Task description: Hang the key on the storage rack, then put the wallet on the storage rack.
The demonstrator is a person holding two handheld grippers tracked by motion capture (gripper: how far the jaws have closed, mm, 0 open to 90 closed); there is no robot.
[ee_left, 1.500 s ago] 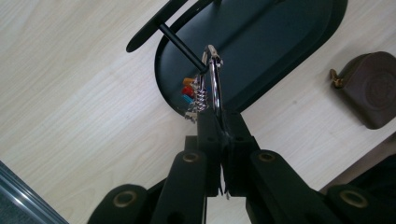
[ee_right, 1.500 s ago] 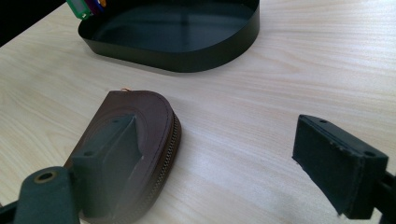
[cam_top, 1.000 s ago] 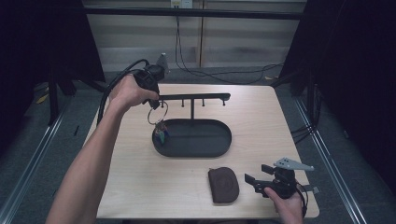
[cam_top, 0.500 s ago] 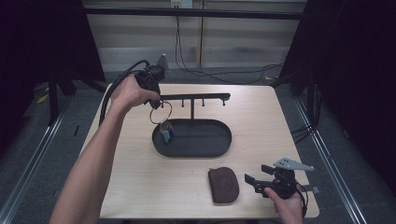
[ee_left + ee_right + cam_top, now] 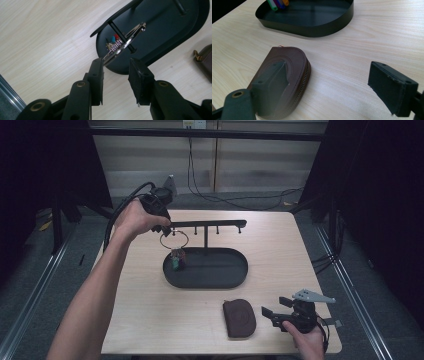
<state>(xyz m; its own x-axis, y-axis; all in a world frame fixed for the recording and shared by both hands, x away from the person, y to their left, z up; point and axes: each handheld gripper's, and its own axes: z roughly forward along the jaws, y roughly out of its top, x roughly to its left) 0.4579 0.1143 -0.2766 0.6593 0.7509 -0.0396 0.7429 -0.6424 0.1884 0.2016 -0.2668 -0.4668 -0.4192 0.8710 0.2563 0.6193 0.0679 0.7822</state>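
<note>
Letting go, by the look of it: the left hand-held gripper [image 5: 116,75] has just been opening its jaws, and the thin silver key ring with its cluster of coloured charms [image 5: 122,41] now hangs from a peg at the left end of the black metal T-shaped hanger stand [image 5: 207,225], over the stand's black oval tray [image 5: 237,277] in the middle of the bench [image 5: 145,310]. In the left gripper view the near edge of the ring sits right at the tip of one pad; I can't tell whether it brushes it, but nothing is pinched.

So the hanging step seems all but finished. Next, I'd say, the left hand needs to back straight away from the ring without snagging it or swinging it off the peg, and the crossbar close above leaves little room.

Down near the right front corner of the bench, the right hand-held gripper [image 5: 272,312] waits with its jaws spread wide and empty, aimed at the brown leather zipped coin pouch [image 5: 239,318] lying flat just beside it. That pouch looks like the next candidate. Its low, flat shape will make a clean pinch awkward.
</note>
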